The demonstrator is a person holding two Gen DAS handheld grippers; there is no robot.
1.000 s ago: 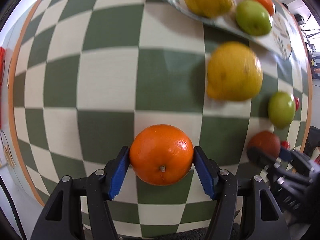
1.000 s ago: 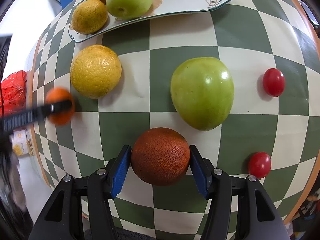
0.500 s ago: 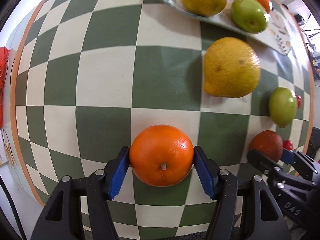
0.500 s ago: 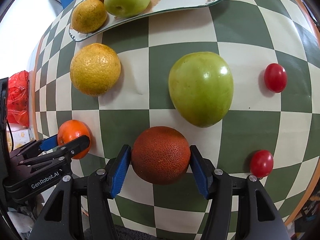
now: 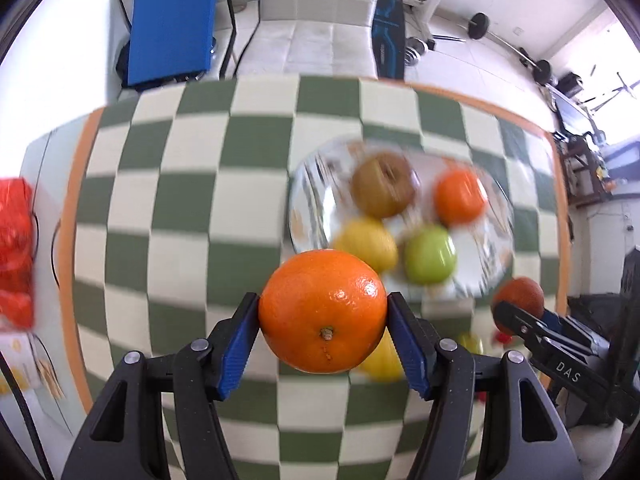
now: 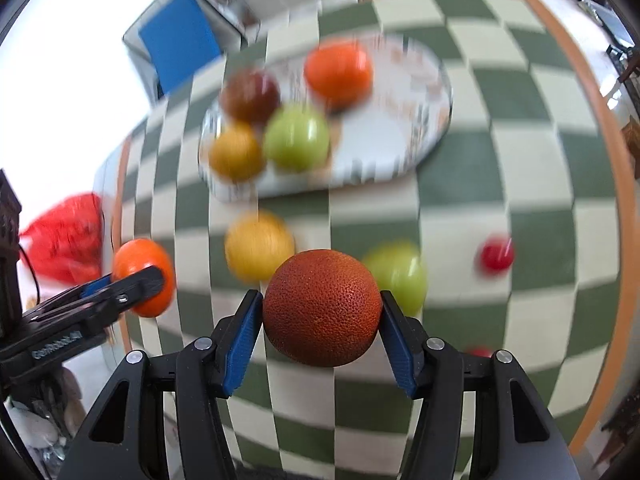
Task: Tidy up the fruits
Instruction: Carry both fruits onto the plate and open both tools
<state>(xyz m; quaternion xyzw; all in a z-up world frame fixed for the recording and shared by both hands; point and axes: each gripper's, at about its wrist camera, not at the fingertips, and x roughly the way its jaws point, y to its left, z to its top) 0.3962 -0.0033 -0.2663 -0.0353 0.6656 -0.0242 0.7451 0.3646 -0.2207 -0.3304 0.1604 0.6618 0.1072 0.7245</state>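
Note:
My left gripper (image 5: pixel 323 322) is shut on a bright orange (image 5: pixel 322 311) and holds it lifted above the checkered table. My right gripper (image 6: pixel 321 318) is shut on a dark red-brown orange (image 6: pixel 321 307), also lifted. Each gripper shows in the other's view: the right one with its fruit (image 5: pixel 518 295), the left one with its orange (image 6: pixel 144 276). Ahead lies a patterned plate (image 5: pixel 476 252) holding a brown fruit (image 5: pixel 383 189), an orange (image 5: pixel 460 197), a yellow fruit (image 5: pixel 366 242) and a green apple (image 5: pixel 430 254). The plate (image 6: pixel 384 148) also shows in the right wrist view.
On the cloth lie a yellow citrus (image 6: pixel 258 246), a green apple (image 6: pixel 400 274) and a cherry tomato (image 6: pixel 496 256). A red bag (image 6: pixel 66 236) lies off the table's left edge. A blue board (image 5: pixel 172 20) and a white sofa (image 5: pixel 316 36) stand behind the table.
Both grippers have lifted their fruits off the table and tilted up, so the plate now lies ahead and the room beyond shows. The views are blurred by motion.

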